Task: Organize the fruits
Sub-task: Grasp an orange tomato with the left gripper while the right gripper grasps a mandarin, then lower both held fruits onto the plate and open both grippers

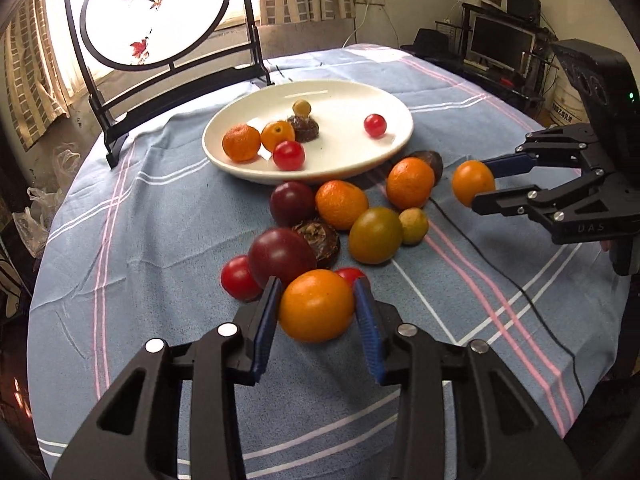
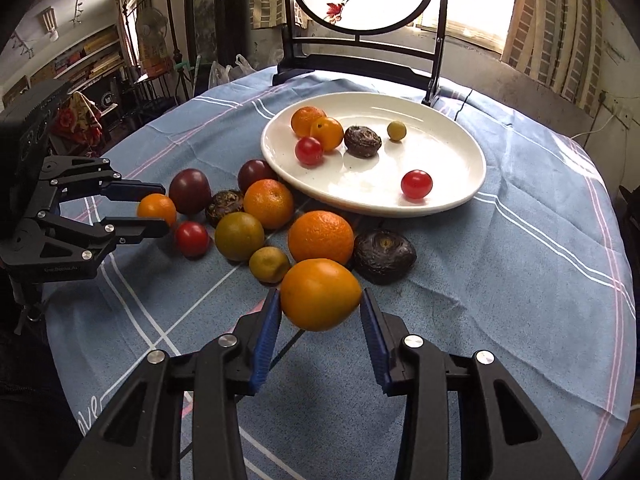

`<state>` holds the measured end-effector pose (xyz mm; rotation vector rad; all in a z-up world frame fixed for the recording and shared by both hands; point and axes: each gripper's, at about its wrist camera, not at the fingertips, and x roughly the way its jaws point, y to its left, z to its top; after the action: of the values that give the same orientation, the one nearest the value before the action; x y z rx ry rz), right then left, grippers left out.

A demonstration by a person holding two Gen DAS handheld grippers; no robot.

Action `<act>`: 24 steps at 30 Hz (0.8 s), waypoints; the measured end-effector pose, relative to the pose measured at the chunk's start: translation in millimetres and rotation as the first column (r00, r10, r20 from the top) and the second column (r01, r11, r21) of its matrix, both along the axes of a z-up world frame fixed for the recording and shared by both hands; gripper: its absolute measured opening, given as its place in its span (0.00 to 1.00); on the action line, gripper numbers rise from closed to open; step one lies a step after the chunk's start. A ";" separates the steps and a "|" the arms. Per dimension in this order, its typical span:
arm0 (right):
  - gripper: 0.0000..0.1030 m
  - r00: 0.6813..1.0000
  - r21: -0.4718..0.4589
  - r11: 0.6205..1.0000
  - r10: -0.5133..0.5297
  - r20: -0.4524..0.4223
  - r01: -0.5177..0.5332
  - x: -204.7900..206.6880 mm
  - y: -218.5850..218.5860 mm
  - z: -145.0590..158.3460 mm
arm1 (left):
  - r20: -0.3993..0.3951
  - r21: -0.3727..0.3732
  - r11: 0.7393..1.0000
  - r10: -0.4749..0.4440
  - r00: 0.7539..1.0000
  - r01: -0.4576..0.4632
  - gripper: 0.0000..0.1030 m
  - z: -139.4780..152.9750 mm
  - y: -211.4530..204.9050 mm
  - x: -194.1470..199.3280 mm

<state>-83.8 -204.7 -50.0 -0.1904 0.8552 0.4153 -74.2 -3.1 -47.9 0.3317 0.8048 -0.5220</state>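
A white plate (image 1: 360,164) (image 2: 460,196) at the back of the table holds several small fruits, among them a mandarin (image 1: 241,142) and two cherry tomatoes. In front of it a loose pile lies on the blue cloth: mandarins (image 1: 341,204), dark red fruits (image 1: 281,256), a green one (image 1: 375,235), brown water chestnuts (image 2: 383,255) and cherry tomatoes. My left gripper (image 1: 318,286) (image 2: 164,209) is shut on a smooth orange fruit (image 1: 316,306) at the pile's near edge. My right gripper (image 2: 320,295) (image 1: 480,183) is shut on another orange fruit (image 2: 320,294), to the right of the pile.
A black-framed round painted screen (image 1: 156,12) stands behind the plate. A black cable (image 1: 520,292) runs across the cloth on the right. The checked blue cloth (image 2: 500,300) drapes over the round table's edges. Shelves and a monitor (image 1: 500,42) lie beyond.
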 end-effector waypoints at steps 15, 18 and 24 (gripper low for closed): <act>0.39 0.963 0.126 0.990 -0.086 0.257 0.055 65.9 -1.3 102.1 | 0.210 -0.169 0.980 0.142 0.967 -0.107 0.36 105.8 -50.3 98.7; 0.39 0.956 0.143 0.987 -0.106 0.273 0.069 84.6 -0.6 105.1 | 0.197 -0.178 0.974 0.175 0.965 -0.140 0.36 101.0 -58.7 120.2; 0.40 0.962 0.183 0.979 -0.130 0.240 0.087 111.7 0.5 86.1 | 0.178 -0.167 0.969 0.210 0.961 -0.181 0.36 73.4 -66.2 143.5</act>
<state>27.9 -204.2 36.0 -0.0346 0.5744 0.3503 69.3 -69.3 25.5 0.1588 0.5971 -0.3551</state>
